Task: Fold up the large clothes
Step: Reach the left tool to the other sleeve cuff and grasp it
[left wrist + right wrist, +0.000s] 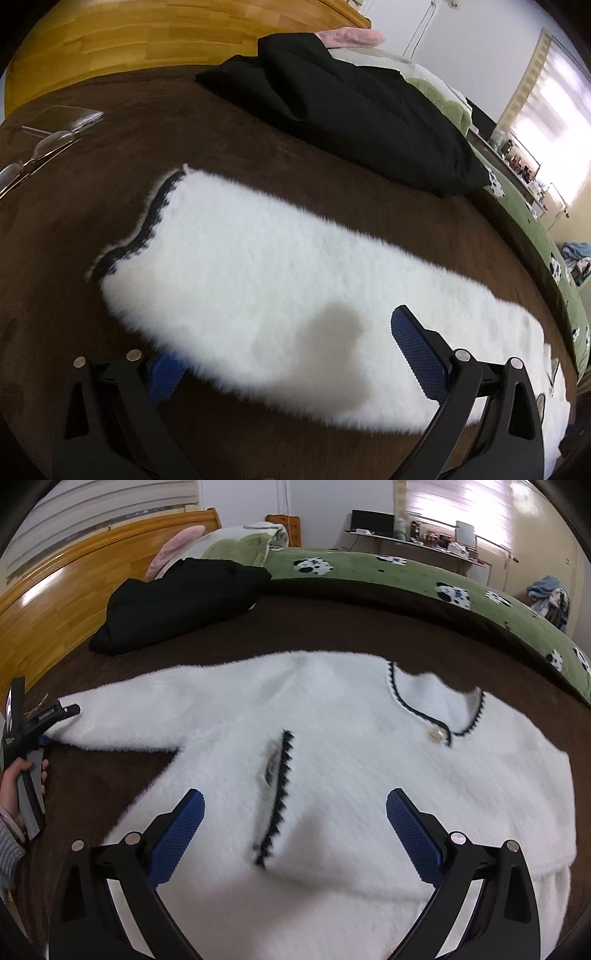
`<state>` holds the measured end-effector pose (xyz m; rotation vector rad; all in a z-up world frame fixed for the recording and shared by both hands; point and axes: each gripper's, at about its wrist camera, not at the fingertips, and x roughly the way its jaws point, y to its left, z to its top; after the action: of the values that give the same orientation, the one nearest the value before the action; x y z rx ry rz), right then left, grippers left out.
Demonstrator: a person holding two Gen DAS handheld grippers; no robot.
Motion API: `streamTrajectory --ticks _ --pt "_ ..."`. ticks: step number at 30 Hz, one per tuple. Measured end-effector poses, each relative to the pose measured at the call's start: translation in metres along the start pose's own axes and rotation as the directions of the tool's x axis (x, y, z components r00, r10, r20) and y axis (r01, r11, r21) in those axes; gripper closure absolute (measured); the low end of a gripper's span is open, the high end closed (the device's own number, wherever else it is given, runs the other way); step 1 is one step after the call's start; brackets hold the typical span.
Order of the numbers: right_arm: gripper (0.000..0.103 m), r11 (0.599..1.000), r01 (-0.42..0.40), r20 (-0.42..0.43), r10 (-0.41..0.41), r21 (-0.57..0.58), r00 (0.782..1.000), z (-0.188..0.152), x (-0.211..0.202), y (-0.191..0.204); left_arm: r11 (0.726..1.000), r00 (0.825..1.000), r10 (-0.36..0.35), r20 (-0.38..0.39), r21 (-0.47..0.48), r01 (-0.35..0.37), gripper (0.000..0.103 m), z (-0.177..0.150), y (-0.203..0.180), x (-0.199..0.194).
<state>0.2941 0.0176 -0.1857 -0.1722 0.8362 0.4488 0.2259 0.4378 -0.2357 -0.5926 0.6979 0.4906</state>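
Covering most of the bed, a brown blanket (332,627) carried the white fuzzy cardigan (351,746), laid flat. Black garment (177,602) lay near the headboard. Left tongs (291,350) spread wide at the sleeve (277,266). Right tongs (295,823) apart above the cardigan's body.

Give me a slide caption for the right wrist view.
Open right tool poised over a white fuzzy cardigan spread on a brown blanket.

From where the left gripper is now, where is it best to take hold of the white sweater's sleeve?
Probably at the cuff, the dark-trimmed end of the sleeve. It lies flat and straight on the brown blanket, so that free edge lifts most easily. The left gripper, open astride the near edge, should slide along it toward the cuff.
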Motion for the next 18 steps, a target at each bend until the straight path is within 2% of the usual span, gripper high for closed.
streamTrajectory --ticks 3,5,7,10,12,16,18 --pt "0.006 1.0 -0.011 -0.018 0.011 -0.008 1.0 0.015 0.022 0.01 1.0 1.0 -0.012 0.004 -0.003 0.012 0.008 0.001 0.002 0.0" --pt "0.006 1.0 -0.008 -0.034 0.008 -0.011 0.999 0.025 0.037 0.015 1.0 1.0 -0.011 0.012 -0.009 0.011 0.023 0.002 0.007 -0.001" --pt "0.006 1.0 -0.011 -0.048 0.011 -0.008 0.999 0.033 0.053 0.018 0.999 1.0 -0.014 0.027 -0.049 0.016 0.059 0.002 0.014 -0.004" --pt "0.006 0.999 -0.034 -0.066 0.034 0.003 0.997 0.043 0.076 0.022 0.989 0.998 -0.04 0.049 -0.137 0.046 0.08 0.0 0.033 -0.008" --pt "0.006 0.999 -0.036 -0.092 0.035 -0.008 0.995 0.047 0.093 0.027 0.99 0.997 -0.045 0.069 -0.127 0.053 0.083 0.0 0.032 -0.012" --pt "0.006 0.997 -0.01 -0.129 0.0 -0.077 0.992 0.046 0.119 0.038 0.999 0.99 -0.037 0.138 -0.017 0.039 0.087 0.003 0.011 -0.029" --pt "0.005 0.997 -0.016 -0.132 0.006 -0.07 0.991 0.045 0.124 0.037 0.999 0.987 -0.04 0.156 0.042 0.034 0.088 0.005 0.0 -0.035"
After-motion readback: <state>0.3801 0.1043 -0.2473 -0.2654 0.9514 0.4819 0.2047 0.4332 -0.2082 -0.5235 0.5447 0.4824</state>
